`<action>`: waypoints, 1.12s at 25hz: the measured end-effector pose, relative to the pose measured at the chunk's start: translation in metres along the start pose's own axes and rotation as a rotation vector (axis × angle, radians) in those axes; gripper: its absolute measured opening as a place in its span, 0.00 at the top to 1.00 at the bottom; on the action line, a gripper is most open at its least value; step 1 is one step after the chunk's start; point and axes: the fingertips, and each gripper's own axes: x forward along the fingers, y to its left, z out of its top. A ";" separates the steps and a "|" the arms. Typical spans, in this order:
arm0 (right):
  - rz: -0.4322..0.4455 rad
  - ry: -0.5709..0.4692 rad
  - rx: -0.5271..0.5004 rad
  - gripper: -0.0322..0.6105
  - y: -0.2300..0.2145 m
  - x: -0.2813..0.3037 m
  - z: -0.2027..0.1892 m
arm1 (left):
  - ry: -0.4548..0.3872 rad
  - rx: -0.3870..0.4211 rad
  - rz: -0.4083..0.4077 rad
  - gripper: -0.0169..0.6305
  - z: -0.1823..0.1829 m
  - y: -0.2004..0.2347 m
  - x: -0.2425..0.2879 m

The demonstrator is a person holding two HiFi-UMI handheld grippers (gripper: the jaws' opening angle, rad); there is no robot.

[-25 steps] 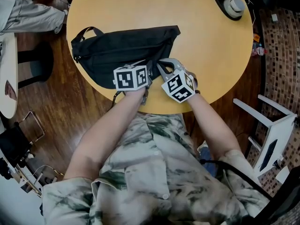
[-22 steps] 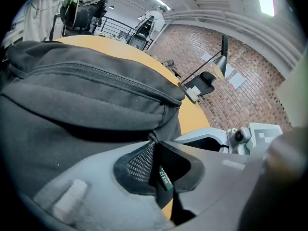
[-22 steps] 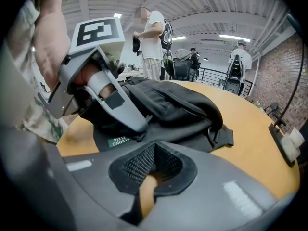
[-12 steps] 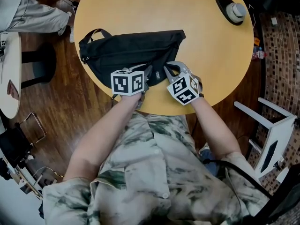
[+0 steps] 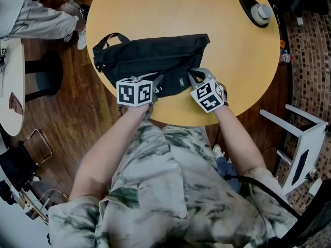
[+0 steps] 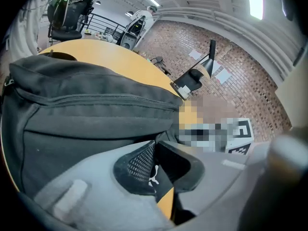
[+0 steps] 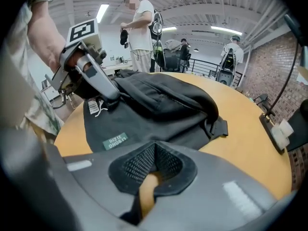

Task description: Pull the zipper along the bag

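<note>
A black bag [image 5: 150, 61] lies on the round yellow table [image 5: 170, 14]. My left gripper [image 5: 156, 82] is at the bag's near edge. Its jaws have just been closing, and they are shut on a black pull tab [image 6: 156, 174] with a white logo. Beyond the pads the bag [image 6: 96, 114] fills the left gripper view. My right gripper [image 5: 192, 75] sits at the bag's near right corner. There its pads [image 7: 144, 162] meet at the hem of the bag [image 7: 159, 105]. Bare table shows through the gap below them. A green label [image 7: 114, 140] is sewn near that hem.
A black lamp base [image 5: 256, 6] stands at the table's far right. To the right of the table is a white chair [image 5: 302, 143]. A seated person's legs [image 5: 36, 19] show at the far left. Several people [image 7: 139, 28] stand in the room behind the table.
My left gripper has slid left along the bag's near edge with the pull tab in it. The right gripper has stayed at the bag's near right corner.
</note>
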 end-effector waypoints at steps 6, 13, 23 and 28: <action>-0.044 0.031 0.023 0.95 -0.001 0.001 -0.002 | 0.004 0.031 -0.044 0.93 0.001 0.009 -0.021; -0.104 0.059 0.070 0.95 -0.005 0.000 -0.003 | 0.005 0.033 -0.051 0.93 0.002 0.043 -0.051; -0.196 0.087 0.135 0.95 -0.009 -0.001 -0.004 | 0.029 0.064 -0.017 0.93 -0.002 0.106 -0.094; -0.243 0.106 0.155 0.95 -0.011 -0.002 -0.004 | 0.044 0.087 0.005 0.93 -0.004 0.131 -0.110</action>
